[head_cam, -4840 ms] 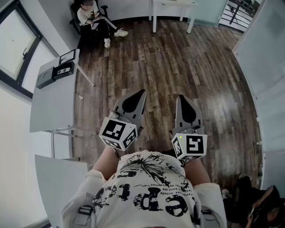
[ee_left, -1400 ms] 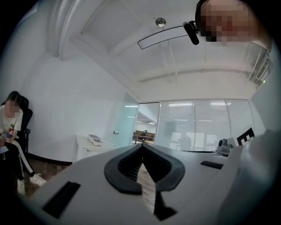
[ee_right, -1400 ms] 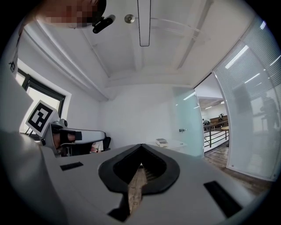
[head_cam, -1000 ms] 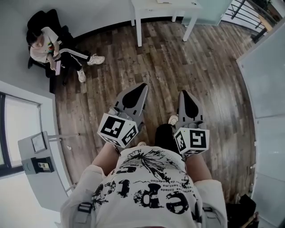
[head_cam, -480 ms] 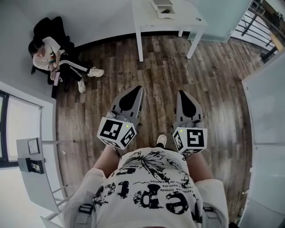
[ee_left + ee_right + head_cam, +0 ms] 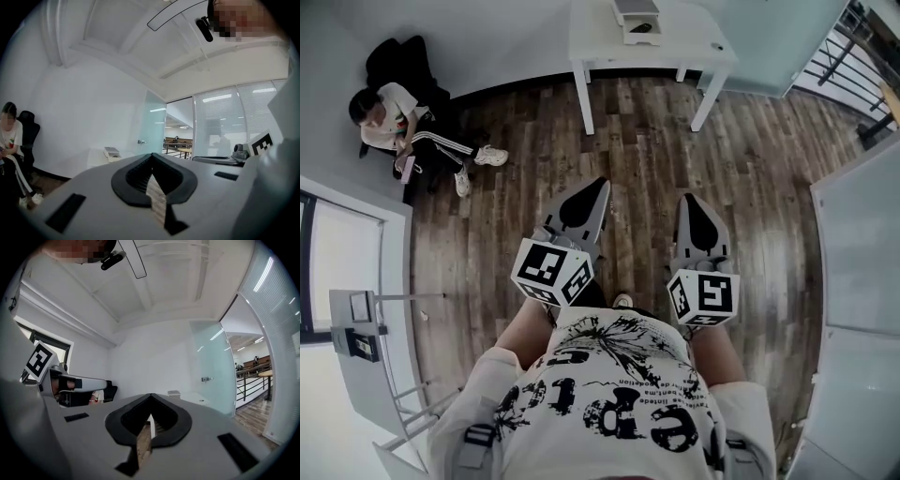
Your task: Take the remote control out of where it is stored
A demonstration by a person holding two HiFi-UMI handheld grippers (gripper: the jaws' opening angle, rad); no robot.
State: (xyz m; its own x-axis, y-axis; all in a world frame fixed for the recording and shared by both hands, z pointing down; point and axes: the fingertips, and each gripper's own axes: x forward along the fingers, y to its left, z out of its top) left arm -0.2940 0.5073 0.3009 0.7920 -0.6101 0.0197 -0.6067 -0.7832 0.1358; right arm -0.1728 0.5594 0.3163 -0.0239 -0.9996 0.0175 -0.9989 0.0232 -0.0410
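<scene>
An office: frosted glass door (image 6: 153,126), slatted window blinds (image 6: 262,112), black office chair (image 6: 394,54), white surface (image 6: 694,42), wood-plank floor (image 6: 487,216).

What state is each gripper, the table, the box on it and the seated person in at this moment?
left gripper, shut, empty.
right gripper, shut, empty.
white table, standing ahead by the wall, out of reach.
small box, on the table; contents too small to tell.
person, seated by the wall.

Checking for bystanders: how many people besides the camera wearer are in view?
1: a seated person at the head view's upper left, also at the left gripper view's left edge. Others may be hidden.
</scene>
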